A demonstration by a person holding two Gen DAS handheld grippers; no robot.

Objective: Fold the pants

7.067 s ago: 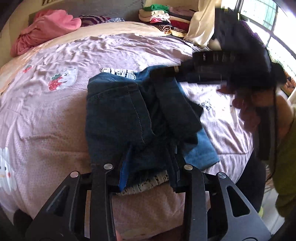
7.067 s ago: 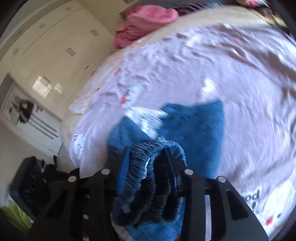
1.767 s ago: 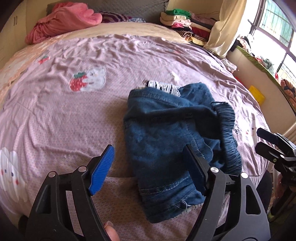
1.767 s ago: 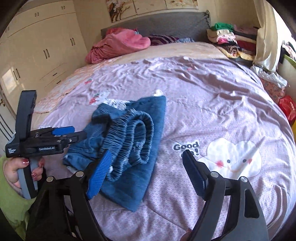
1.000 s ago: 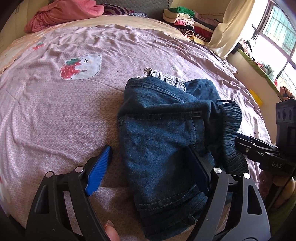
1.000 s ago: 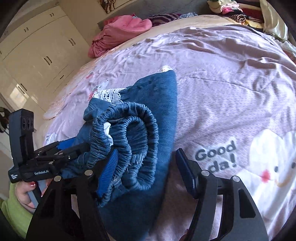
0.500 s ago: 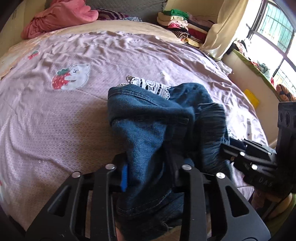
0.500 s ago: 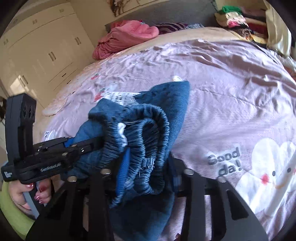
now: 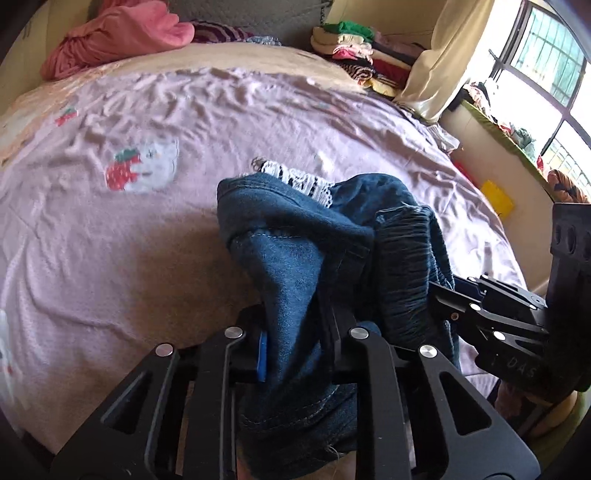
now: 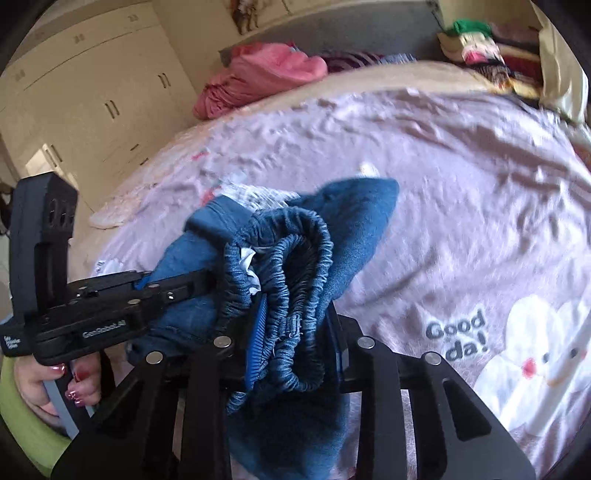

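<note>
On the bed [image 9: 110, 240], hand-held grippers clamp pants [image 9: 314, 258].

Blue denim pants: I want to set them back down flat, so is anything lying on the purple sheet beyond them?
Nothing visible does. Both the left gripper and right gripper clamp the blue denim pants, and the purple cartoon-print bedsheet beyond shows only wrinkles and prints.

The pants [image 9: 306, 266] sit bunched near the bed's [image 9: 110, 240] near edge, gripped side by side by the left tongs [image 9: 295, 347] and right tongs [image 10: 295, 343]. A heap of bedding [image 9: 118, 33] lies at the bed's far left corner, and stacked clothes [image 9: 354, 48] at its far right corner.
</note>
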